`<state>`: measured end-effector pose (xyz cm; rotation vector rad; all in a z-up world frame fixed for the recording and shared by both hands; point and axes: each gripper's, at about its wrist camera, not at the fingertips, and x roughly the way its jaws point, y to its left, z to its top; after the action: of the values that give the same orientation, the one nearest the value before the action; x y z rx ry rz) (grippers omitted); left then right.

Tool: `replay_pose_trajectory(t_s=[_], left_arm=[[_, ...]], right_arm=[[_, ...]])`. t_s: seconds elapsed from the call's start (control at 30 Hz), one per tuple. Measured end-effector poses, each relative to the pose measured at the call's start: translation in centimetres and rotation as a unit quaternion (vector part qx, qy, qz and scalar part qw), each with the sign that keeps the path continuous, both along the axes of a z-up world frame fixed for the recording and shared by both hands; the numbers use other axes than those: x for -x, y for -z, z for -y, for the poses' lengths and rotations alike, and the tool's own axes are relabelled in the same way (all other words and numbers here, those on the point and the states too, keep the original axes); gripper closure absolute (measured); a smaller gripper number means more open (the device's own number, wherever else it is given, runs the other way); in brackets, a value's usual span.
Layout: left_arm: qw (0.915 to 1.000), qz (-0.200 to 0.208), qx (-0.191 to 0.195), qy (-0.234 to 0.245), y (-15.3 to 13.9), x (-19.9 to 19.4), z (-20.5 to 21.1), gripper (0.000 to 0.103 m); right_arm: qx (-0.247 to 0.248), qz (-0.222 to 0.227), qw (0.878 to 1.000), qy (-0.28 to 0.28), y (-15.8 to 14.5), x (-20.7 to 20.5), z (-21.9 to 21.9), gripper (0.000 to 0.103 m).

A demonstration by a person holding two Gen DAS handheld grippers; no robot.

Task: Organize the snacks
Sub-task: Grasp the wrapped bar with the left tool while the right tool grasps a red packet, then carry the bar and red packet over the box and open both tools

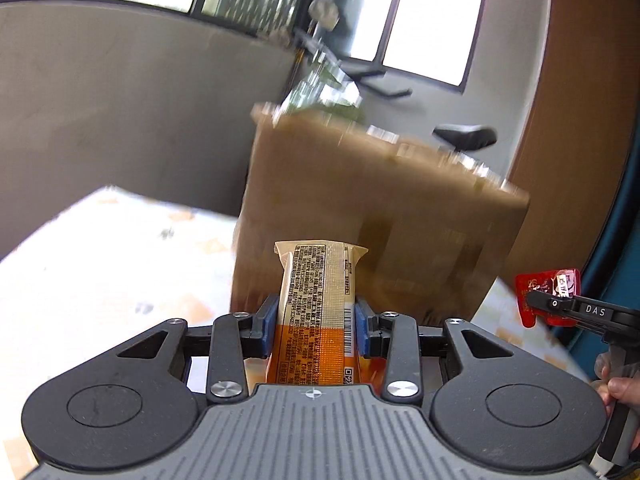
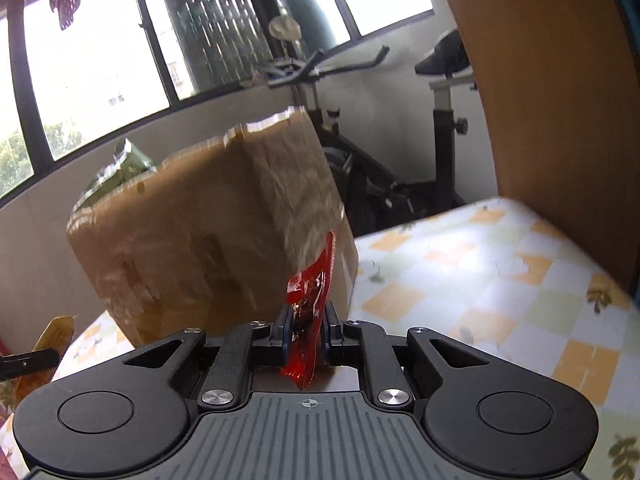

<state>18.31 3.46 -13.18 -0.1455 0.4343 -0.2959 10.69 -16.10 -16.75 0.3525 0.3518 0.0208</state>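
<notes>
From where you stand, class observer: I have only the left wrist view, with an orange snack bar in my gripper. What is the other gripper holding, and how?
Observer: The right gripper is shut on a small red packet, pinched near its lower half so the top pokes up past the fingertips.
Operator: Is anything already in the cardboard box?
Observer: The right wrist view shows a green bag sticking up behind the cardboard box top edge; whether it sits inside, I cannot tell.
Operator: What lies to the right of the box?
Observer: Bare checked tablecloth, and behind it an exercise bike by the window.
</notes>
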Motion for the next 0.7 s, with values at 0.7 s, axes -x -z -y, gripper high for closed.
replay_pose_trajectory(t_s=[0.7], left_arm=[[0.9968,0.04,-0.035,0.06,-9.0,-14.0,8.4,0.036]], right_arm=[[0.109,-0.029,0.992,-0.053,-8.7,-14.5,-5.3,0.075]])
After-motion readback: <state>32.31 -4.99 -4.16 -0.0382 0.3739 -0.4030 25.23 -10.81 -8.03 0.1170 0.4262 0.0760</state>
